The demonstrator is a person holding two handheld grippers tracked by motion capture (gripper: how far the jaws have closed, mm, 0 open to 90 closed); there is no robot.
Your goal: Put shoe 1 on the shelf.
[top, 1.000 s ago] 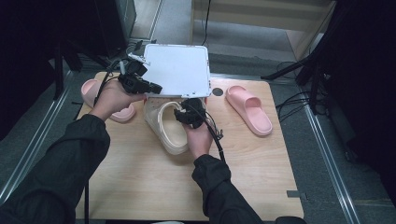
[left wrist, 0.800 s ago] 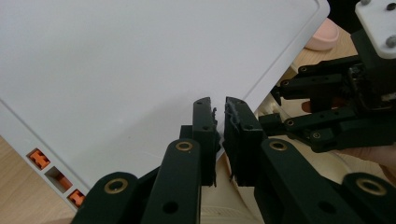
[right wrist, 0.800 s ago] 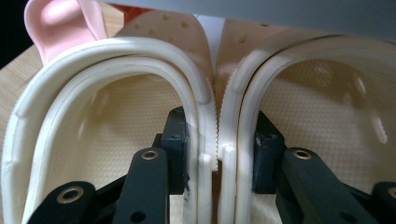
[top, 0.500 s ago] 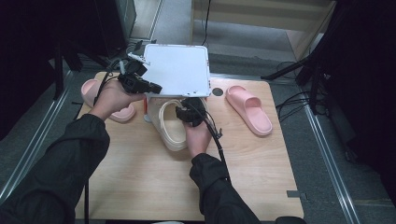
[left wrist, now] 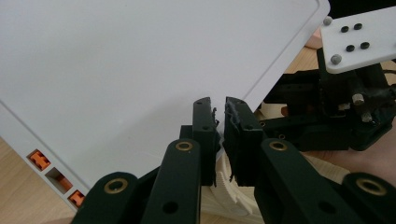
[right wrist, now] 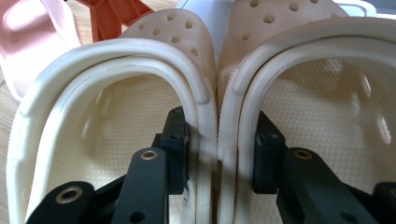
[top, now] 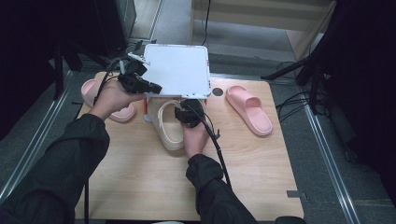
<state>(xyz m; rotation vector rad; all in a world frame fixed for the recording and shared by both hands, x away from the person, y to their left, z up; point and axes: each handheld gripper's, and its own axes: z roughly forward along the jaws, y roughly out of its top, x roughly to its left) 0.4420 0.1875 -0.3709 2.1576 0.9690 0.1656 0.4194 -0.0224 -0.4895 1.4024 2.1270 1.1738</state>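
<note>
A pair of cream perforated clogs (top: 168, 133) lies side by side on the wooden table, toes under the front of a white board (top: 177, 65) on orange legs. My right gripper (top: 184, 112) is shut on both of them. One jaw sits inside the left clog (right wrist: 116, 60) and the other inside the right clog (right wrist: 303, 42), pinching their inner walls together at the gripper (right wrist: 217, 140). My left gripper (top: 156, 87) is at the board's front left corner. Its jaws (left wrist: 219, 107) are closed on the rim of the board (left wrist: 116, 70), with a clog just below.
One pink slipper (top: 250, 109) lies on the table to the right of the board, another (top: 88, 91) at the far left, partly under my left hand. An orange leg (right wrist: 112, 16) stands just beyond the clogs. The near half of the table (top: 149, 186) is bare wood.
The right gripper has swung the pair of clogs straighter and nudged them slightly toward the board. The left gripper has stayed at the board's corner.
</note>
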